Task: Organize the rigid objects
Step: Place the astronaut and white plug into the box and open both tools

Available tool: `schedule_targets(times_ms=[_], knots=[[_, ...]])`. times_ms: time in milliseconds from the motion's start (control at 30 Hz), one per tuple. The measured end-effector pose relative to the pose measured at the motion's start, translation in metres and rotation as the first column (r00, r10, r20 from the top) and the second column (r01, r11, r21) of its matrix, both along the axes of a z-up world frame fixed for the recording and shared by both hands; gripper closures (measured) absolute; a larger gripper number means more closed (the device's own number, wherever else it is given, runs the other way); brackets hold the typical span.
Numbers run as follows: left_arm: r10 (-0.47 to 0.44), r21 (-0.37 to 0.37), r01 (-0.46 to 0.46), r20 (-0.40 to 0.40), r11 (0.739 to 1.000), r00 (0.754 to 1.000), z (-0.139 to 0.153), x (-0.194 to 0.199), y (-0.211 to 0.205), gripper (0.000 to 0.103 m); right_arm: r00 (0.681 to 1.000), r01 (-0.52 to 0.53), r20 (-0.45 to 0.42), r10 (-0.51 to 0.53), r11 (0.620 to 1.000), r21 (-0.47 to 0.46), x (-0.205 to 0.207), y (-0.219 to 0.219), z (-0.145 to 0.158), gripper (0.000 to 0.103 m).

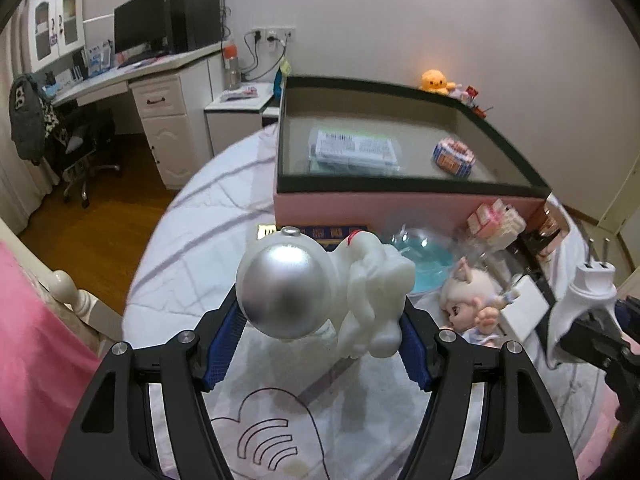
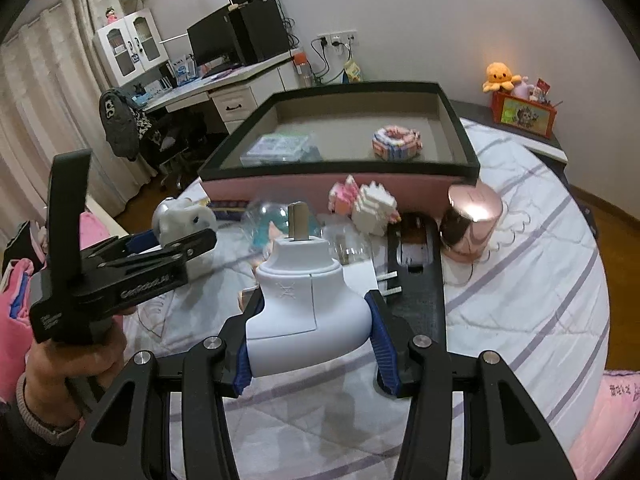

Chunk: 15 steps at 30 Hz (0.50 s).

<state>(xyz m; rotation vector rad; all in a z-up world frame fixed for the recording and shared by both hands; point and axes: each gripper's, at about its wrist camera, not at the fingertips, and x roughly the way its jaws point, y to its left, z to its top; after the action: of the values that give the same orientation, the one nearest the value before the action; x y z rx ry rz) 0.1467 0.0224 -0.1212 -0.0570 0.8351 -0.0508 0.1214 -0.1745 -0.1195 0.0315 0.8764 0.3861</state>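
**Both loads lifted, box ahead**

The left hand-held gripper [image 1: 322,344] is closed on a white astronaut figure [image 1: 320,284] with a silver helmet, its blue pads pressing the figure from both sides and carrying it above the bed [image 1: 192,248]. Beyond it stands the pink box [image 1: 400,204] with the dark rim, already holding a flat packet [image 1: 354,148] and a small block-built ring [image 1: 453,156].

To the right, between the grippers and the box, loose things lie on the bed: a clear blue dome [image 1: 424,256], a doll [image 1: 472,304], a pink and white block model [image 2: 366,202] and a shiny pink pot [image 2: 474,216].

The right hand-held gripper [image 2: 310,340] is clamped on a white plug adapter [image 2: 306,304], prongs pointing forward, also clear of the bed.

The step in hand looks like the carry toward the box. Next, each load needs to clear the near rim, reach bare floor inside away from the 2 items there, and only then be let go.
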Motion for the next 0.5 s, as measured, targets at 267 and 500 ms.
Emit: schedule_targets(times_ms=[267,500], knots=[[-0.023,-0.020,0.025,0.070,0.999,0.997,0.032,0.007,-0.001,0.033,0.997,0.002,0.079,-0.001,1.000,-0.018,0.024,0.001,0.024,0.053],[-0.053,-0.022,0.056,0.144,0.998,0.988,0.060,0.039,-0.010,0.033,0.986,0.015,0.167,-0.012,1.000,-0.013,0.079,-0.004,0.054,0.053]])
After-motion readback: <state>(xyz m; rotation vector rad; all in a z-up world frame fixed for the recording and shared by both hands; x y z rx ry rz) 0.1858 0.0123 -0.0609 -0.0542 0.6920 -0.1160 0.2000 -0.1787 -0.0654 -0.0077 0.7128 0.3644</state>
